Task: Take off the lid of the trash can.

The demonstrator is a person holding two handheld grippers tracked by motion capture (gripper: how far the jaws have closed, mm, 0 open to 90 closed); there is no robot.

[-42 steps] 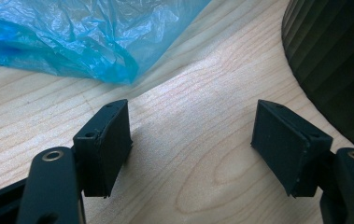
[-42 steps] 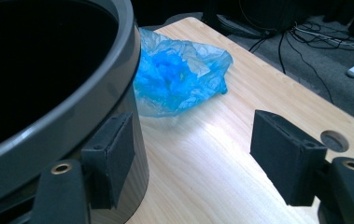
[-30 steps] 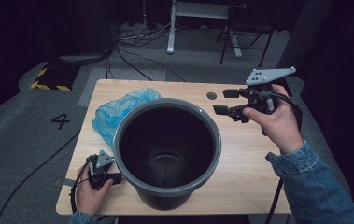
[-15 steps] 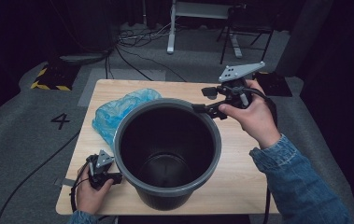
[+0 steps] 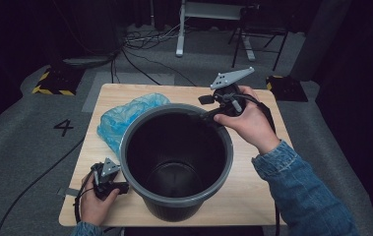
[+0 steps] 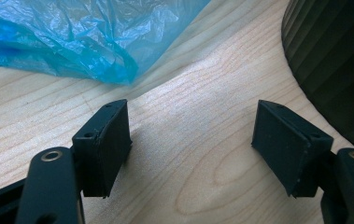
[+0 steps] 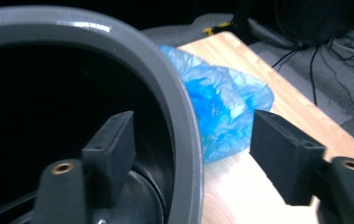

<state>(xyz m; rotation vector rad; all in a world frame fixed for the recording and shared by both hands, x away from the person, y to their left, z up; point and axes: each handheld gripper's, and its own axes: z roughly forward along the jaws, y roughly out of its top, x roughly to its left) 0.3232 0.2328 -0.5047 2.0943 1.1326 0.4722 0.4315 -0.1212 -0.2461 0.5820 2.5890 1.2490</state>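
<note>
Now right hand-held gripper (image 5: 204, 107) astride bucket rim (image 7: 184, 121) — jaws closing, unclamped; left hand-held gripper (image 6: 191, 149) open.

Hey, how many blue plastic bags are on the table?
1. The blue plastic bag lies crumpled on the table, beside the bucket on its far left; the bucket may hide part of it.

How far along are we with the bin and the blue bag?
Nothing looks done: the blue bag lies crumpled on the table beside the bin. In hand: the right claw, closing a little, straddles the bin's rim without pressing it. The left claw rests open on the table. Gripping the rim is still left.
</note>
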